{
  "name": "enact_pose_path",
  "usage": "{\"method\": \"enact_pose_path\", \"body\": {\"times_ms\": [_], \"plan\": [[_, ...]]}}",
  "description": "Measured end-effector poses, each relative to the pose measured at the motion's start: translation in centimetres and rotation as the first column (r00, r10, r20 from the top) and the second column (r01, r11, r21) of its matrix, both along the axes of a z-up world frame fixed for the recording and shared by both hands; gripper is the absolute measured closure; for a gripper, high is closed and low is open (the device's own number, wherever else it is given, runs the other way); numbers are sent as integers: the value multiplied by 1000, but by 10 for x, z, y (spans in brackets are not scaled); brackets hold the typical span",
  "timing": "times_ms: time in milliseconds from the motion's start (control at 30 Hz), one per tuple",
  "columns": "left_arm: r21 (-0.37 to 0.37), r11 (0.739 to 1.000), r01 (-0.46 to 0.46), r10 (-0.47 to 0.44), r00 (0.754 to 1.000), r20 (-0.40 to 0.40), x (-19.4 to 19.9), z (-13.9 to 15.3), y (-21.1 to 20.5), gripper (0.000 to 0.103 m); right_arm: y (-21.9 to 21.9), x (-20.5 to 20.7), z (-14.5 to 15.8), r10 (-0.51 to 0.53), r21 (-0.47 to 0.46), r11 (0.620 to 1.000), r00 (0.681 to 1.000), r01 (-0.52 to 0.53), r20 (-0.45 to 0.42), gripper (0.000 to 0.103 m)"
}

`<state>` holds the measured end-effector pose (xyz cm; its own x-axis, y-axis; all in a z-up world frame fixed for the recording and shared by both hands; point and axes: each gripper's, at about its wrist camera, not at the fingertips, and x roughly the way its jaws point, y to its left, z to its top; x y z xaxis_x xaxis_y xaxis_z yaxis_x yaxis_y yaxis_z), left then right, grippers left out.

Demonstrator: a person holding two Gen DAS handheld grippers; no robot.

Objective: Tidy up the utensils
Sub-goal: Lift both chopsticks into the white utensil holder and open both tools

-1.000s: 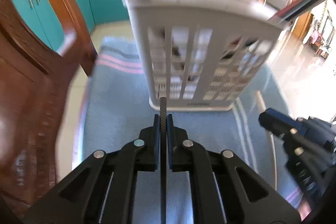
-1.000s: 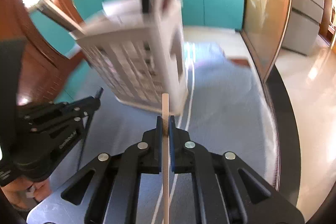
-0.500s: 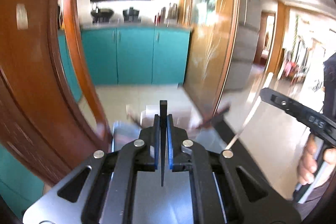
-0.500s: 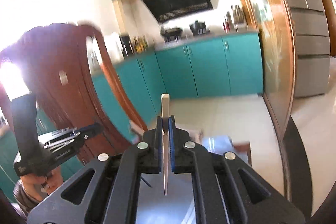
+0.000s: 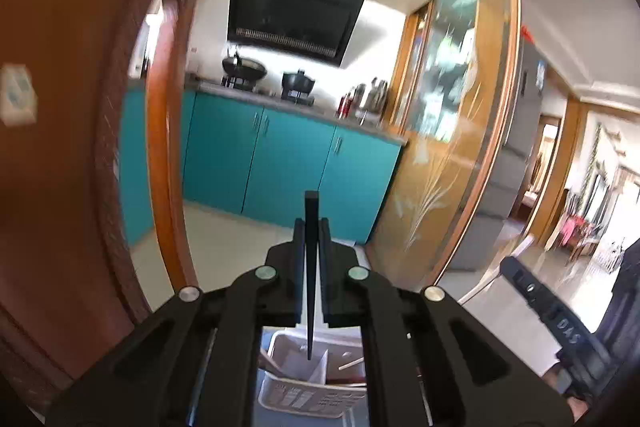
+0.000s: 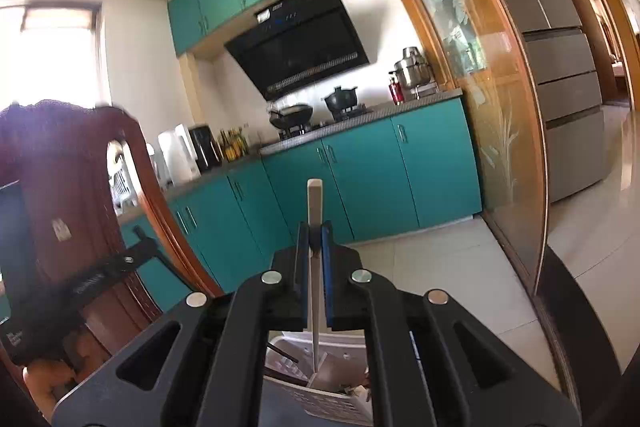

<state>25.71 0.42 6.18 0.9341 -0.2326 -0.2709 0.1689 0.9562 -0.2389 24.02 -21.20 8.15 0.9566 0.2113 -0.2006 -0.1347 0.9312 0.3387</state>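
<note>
1. Left wrist view: left hand-held gripper [image 5: 311, 231] is clamped on a black chopstick [image 5: 311, 267], square at the butt, tapering to a fine point. The point hangs over the white utensil basket [image 5: 308, 393], seen low between the gripper arms.
2. Basket is plastic, with slotted walls and a divider inside. Pale and dark sticks already lie slanted in its compartments.
3. Risk, my judgement: the stick is slim and smooth and held near its thick end, so any twist of the wrist could pivot it in the pads and send the tip against the divider or rim instead of into a compartment.
4. The right hand-held gripper [image 5: 536, 291] is close at the lower right with its own pale stick. The 2 tools could knock together if both descend at once.
5. Right wrist view: right hand-held gripper [image 6: 315, 227] is shut on a pale wooden chopstick [image 6: 314, 267], matte, square-topped, narrowing downward. Its tip sits above the same basket [image 6: 332, 401].
6. Risk, my judgement: sticks already leaning in the basket may block the drop, and I cannot tell which compartment lies under the tip.
7. The left hand-held gripper [image 6: 136, 255] shows at left, in front of a dark carved wooden chair [image 6: 80, 187].
</note>
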Motion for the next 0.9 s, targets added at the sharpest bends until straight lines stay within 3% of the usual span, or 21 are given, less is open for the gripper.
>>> {"method": "enact_pose_path", "body": {"times_ms": [267,467,533,667,733,900], "plan": [[99,995,4,7,994,-112,41,-47,-20,96,32,19,-26,11,-135,991,997,-22,-79,97],[125,992,25,-6,989,-148,43,-57,-22,95,43,30,-47,-1,-174,984,988,-27,-157,96],[136,990,25,-5,990,-143,42,-56,-22,95,43,28,-47,-16,-167,986,985,-13,-170,90],[160,986,37,-18,993,-119,26,-50,-22,75,38,9,-31,-7,-154,988,992,-13,-130,82],[183,983,32,-15,996,-91,12,-43,-21,68,34,-12,-19,-21,-172,985,996,6,-84,66],[256,967,14,-13,1000,-6,-46,-33,-19,42,27,-76,-8,-49,-234,971,999,46,-9,44]]}}
